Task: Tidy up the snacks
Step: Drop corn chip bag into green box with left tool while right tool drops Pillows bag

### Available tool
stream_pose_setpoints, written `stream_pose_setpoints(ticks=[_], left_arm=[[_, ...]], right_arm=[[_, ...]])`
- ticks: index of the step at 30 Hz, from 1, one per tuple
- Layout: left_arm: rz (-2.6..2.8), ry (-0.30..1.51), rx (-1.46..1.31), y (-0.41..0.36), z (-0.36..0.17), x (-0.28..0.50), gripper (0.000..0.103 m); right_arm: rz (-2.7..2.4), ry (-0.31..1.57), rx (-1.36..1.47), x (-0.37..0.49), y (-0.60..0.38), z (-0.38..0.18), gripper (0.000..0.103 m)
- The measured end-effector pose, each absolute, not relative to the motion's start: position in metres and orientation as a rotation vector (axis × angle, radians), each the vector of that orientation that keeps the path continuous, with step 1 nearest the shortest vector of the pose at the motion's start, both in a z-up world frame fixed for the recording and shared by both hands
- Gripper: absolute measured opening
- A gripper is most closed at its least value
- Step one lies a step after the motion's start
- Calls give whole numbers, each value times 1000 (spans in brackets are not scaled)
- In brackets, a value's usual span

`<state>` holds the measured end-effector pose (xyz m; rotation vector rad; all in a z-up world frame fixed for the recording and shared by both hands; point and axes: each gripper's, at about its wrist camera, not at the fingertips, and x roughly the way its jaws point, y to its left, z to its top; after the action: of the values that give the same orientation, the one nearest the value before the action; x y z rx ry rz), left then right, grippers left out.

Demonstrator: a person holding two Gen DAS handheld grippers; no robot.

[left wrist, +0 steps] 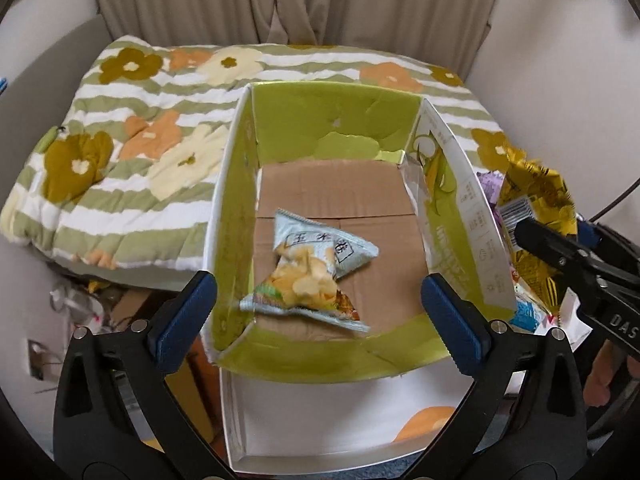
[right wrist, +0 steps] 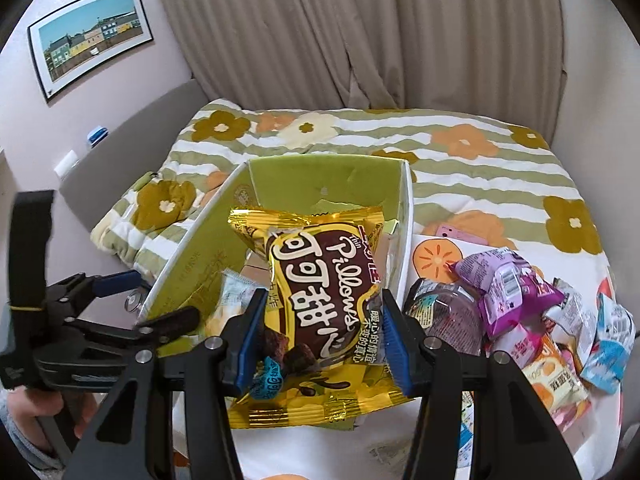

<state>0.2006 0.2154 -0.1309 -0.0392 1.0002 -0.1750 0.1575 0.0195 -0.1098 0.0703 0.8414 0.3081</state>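
Note:
A green-lined cardboard box (left wrist: pixel 332 120) stands open-topped on the bed. A pale blue bag of chips (left wrist: pixel 312 272) lies on its brown floor, slightly blurred. My left gripper (left wrist: pixel 318 292) hangs open above the box's near end, its pads wide apart and touching nothing. In the right wrist view my right gripper (right wrist: pixel 320 320) is shut on a gold "Pillows" cocoa snack bag (right wrist: pixel 320 264), held over the near right corner of the box (right wrist: pixel 320 176). The left gripper (right wrist: pixel 156 300) shows at the left there. The gold bag (left wrist: pixel 536 184) also peeks past the box's right wall.
A pile of several small snack packets (right wrist: pixel 520 312) lies to the right of the box on a white sheet with orange fruit prints (right wrist: pixel 436 260). A pink phone (right wrist: pixel 460 234) lies behind it. A flowered striped quilt (left wrist: pixel 120 152) covers the bed; curtains (right wrist: pixel 360 40) hang behind.

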Motion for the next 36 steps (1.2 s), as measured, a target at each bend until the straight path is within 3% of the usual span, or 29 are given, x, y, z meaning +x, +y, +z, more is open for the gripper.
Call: stream_pose_setpoints(ticks=[20,22,24,36], left_arm=[[-163,997,-59,258,-149,196,101],[-168,1001,-66,260,-152,197,101],[-170,1004,-65,260,-155,197,101],[-162,990,-66,259,-152,193,101]], right_arm=[[287,969,45,189,69,-164,51],[283,962,52,188,70,-167,62],[288,945,58,184,70,-168,103],[282,924,40,176,67,-154,103]])
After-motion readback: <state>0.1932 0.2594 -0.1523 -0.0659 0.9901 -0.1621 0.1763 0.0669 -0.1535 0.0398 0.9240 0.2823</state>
